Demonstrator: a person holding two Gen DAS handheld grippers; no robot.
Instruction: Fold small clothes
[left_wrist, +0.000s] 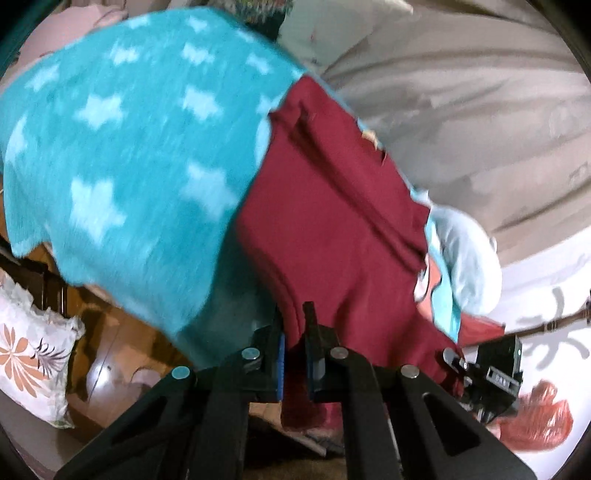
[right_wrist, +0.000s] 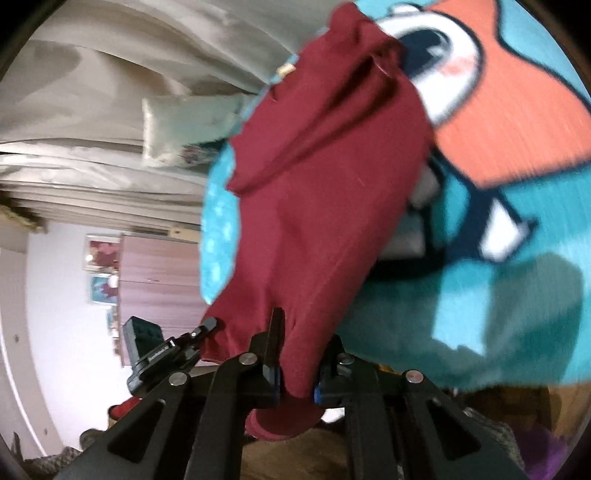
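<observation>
A small garment hangs in the air between my two grippers. It has a dark red part (left_wrist: 332, 229) and a teal body with pale stars (left_wrist: 122, 147). My left gripper (left_wrist: 293, 325) is shut on the dark red fabric. In the right wrist view the same dark red part (right_wrist: 314, 192) runs into my right gripper (right_wrist: 299, 354), which is shut on it. The teal side there shows an orange and white cartoon print (right_wrist: 517, 122). The other gripper's body shows at the edge of each view (left_wrist: 487, 373) (right_wrist: 155, 350).
Beige curtains (left_wrist: 461, 110) hang behind. A flowered cushion (left_wrist: 33, 354) lies at lower left over a wooden floor (left_wrist: 110, 350). A pale wall with pictures (right_wrist: 103, 273) and a pink wardrobe (right_wrist: 159, 280) are at the left of the right wrist view.
</observation>
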